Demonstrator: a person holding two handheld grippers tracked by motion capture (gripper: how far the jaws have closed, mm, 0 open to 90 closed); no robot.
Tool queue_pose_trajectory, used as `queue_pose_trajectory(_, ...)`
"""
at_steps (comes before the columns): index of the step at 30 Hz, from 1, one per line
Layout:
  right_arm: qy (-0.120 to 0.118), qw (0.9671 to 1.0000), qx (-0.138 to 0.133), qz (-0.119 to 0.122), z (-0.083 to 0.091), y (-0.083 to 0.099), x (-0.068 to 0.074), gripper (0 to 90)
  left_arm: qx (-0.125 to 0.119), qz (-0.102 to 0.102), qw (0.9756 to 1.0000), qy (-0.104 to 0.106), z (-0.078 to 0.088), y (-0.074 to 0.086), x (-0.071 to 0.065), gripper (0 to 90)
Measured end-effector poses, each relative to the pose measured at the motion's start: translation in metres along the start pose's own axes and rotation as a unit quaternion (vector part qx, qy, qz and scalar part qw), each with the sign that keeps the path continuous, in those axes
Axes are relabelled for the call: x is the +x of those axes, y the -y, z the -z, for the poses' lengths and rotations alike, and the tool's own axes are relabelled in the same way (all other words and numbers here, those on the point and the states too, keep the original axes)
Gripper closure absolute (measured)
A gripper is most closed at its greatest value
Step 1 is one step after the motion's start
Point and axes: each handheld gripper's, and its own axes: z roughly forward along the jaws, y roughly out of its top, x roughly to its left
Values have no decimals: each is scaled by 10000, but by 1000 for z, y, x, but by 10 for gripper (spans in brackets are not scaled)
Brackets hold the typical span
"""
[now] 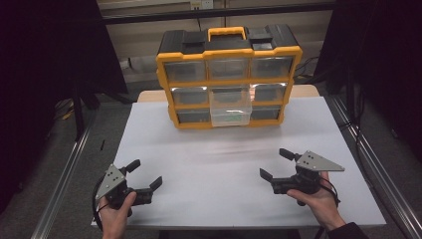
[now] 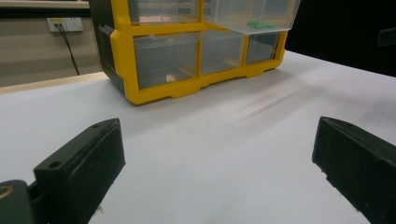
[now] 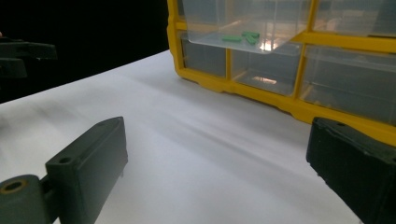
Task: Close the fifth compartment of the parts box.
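The clear drawer juts from the middle of the yellow cabinet, looking light, stiff and slippery; I'd grip its front lip. Both the left gripper and right gripper rest well short of the cabinet, jaws wide apart, empty.

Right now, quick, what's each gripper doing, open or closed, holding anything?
Left gripper: open, holding nothing.
Right gripper: open, holding nothing.

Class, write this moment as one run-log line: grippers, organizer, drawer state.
left gripper: open, empty | right gripper: open, empty | yellow organizer: upright at table's far side | middle drawer: pulled out, green pieces inside
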Motion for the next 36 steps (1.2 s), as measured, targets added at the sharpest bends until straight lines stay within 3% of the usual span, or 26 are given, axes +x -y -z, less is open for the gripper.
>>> queue_pose_trajectory(14, -323, 9992, -178, 152, -15, -18, 10, 105, -24, 38, 10000, -12, 0, 0, -1, 25)
queue_pose_trajectory(23, -360, 9984, -316, 295, -25, -34, 14, 140, -9, 17, 10000, -8, 0, 0, 0, 25)
queue_pose_trajectory(29, -515, 9978, -346, 222, -31, -43, 16, 216, -9, 30, 10000, -5, 0, 0, 0, 25)
queue_pose_trajectory(36, -655, 9966, -399, 293, -39, -48, 20, 368, -9, 22, 10000, -5, 0, 0, 0, 25)
